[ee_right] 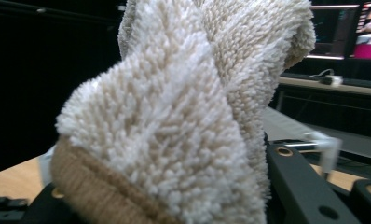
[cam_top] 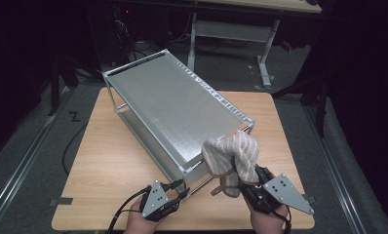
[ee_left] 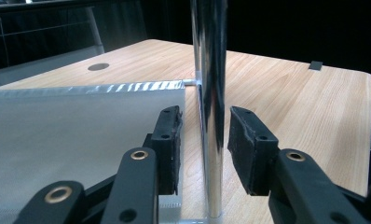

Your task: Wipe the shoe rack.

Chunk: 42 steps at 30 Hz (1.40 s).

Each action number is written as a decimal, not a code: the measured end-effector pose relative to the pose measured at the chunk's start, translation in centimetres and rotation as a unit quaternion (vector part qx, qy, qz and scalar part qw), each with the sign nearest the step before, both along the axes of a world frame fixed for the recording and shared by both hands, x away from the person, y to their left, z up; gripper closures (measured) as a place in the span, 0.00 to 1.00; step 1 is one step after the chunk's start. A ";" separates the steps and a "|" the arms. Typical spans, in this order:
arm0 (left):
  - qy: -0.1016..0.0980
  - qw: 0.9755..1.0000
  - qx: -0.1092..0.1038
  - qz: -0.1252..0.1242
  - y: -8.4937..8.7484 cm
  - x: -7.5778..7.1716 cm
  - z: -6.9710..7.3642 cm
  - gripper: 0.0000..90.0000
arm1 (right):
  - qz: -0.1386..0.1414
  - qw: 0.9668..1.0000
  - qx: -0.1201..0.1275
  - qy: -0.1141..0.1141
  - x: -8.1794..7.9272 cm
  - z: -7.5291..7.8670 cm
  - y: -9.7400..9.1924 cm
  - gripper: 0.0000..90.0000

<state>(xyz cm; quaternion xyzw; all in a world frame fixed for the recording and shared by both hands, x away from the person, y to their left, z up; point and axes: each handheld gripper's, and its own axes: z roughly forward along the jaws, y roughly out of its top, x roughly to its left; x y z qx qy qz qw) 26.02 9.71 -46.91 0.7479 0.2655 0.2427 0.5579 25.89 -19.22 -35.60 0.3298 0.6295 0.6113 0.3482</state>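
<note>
1. The right gripper [cam_top: 243,187] holds a bunched terry towel [cam_top: 232,157], raised at the metal rack's [cam_top: 172,109] near right corner; the shelf top stretches away up-left.
2. The left gripper [cam_top: 182,189] straddles the rack's chrome corner post [ee_left: 210,93], pads apparently clear.

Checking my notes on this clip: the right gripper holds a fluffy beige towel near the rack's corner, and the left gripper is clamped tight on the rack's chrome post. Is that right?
Not quite. The left gripper is not clamped: in the left gripper view its pads stand clear of the chrome post, which is between them. The rest holds: the right gripper holds the beige towel near the rack corner.
</note>
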 end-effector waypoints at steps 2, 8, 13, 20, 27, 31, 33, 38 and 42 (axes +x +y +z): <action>0.000 1.000 0.000 0.000 0.0 0.0 0.0 0.72 | 0.017 1.000 -0.007 0.004 -0.1 -0.3 1.0 0.75; -0.002 1.000 -0.001 -0.007 0.0 -0.2 0.1 0.82 | 0.044 0.999 -0.027 0.006 -0.7 -1.0 2.9 0.75; -0.001 1.000 -0.001 -0.013 0.0 -0.2 0.2 0.88 | 0.066 0.997 -0.038 0.016 -0.9 -1.6 4.4 0.75; -0.007 1.000 0.001 -0.010 0.0 -0.4 0.1 0.88 | 0.068 0.996 -0.048 0.016 -0.9 -1.9 4.8 0.75; -0.007 1.000 0.002 -0.010 0.4 -0.7 0.1 0.88 | 0.031 0.998 -0.053 0.022 0.7 -2.3 3.7 0.76; -0.007 1.000 0.004 -0.009 0.8 -1.0 0.2 0.88 | -0.002 0.999 -0.047 0.027 2.2 -2.4 2.5 0.76; -0.006 1.000 0.004 -0.010 1.0 -1.2 0.2 0.88 | -0.020 0.998 -0.042 0.029 2.9 -2.5 1.7 0.76; -0.003 1.000 0.003 -0.007 1.3 -1.7 0.2 0.88 | -0.065 0.997 -0.032 0.032 4.4 -2.5 -0.2 0.76; -0.004 1.000 0.005 -0.005 1.7 -2.2 0.2 0.88 | -0.110 0.993 -0.025 0.034 5.5 -2.5 -2.0 0.76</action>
